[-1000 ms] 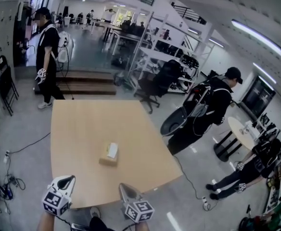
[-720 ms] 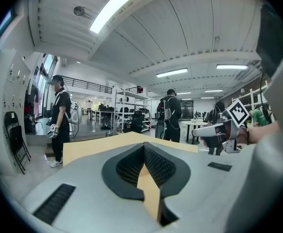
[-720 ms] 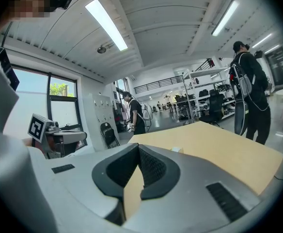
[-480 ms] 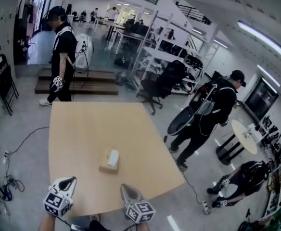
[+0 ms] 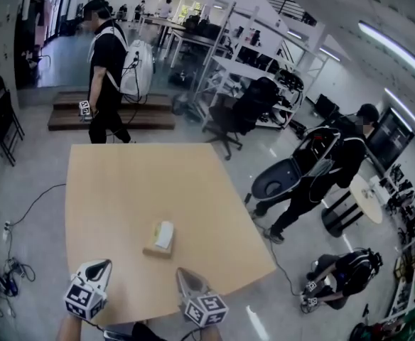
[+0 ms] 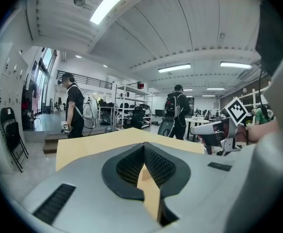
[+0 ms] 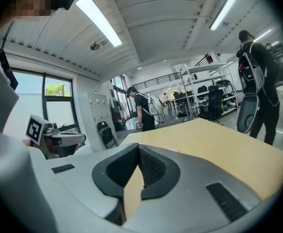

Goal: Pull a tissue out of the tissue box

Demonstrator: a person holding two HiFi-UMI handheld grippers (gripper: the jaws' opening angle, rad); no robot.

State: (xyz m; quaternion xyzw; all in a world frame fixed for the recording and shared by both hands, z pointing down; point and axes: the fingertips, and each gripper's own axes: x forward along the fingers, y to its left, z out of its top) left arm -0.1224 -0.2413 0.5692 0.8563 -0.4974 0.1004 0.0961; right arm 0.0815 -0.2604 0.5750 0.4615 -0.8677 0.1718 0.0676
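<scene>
Tissue box [image 5: 158, 243] seen on the wooden table [image 5: 115, 183], toward the near edge, roughly midway left to right. A white tissue [image 5: 165, 233] is seen at its top opening; how far it stands up cannot be told from the head view. Nothing else is noted on the table.

Left gripper [image 5: 101, 267] is held over the near edge, left of the box. Right gripper [image 5: 183, 275] is held over the near edge, slightly right of the box. Both are well apart from the box and nothing is touched. In each gripper view the jaws are seen brought together at the tips, with nothing held between them; only table top is seen through the gap behind the tips.

Step judged to be the approach; the pull is not yet begun.

For a clean pull, as judged:
- One pair of jaws has to be opened before the box is reached, since nothing can be taken with the tips shut.
- The tissue is best taken by its exposed fold, above the slot, so that cardboard is not pinched with it.
- The box looks light and is likely to be dragged up with the sheet. The other gripper is better laid on the lid beside the slot and pressed down.
- The pull is best made straight up and steadily. A sideways snatch is likely to tear the sheet or tip the box.

A person with a backpack [image 5: 111, 55] is noted beyond the far edge, clear of the work
</scene>
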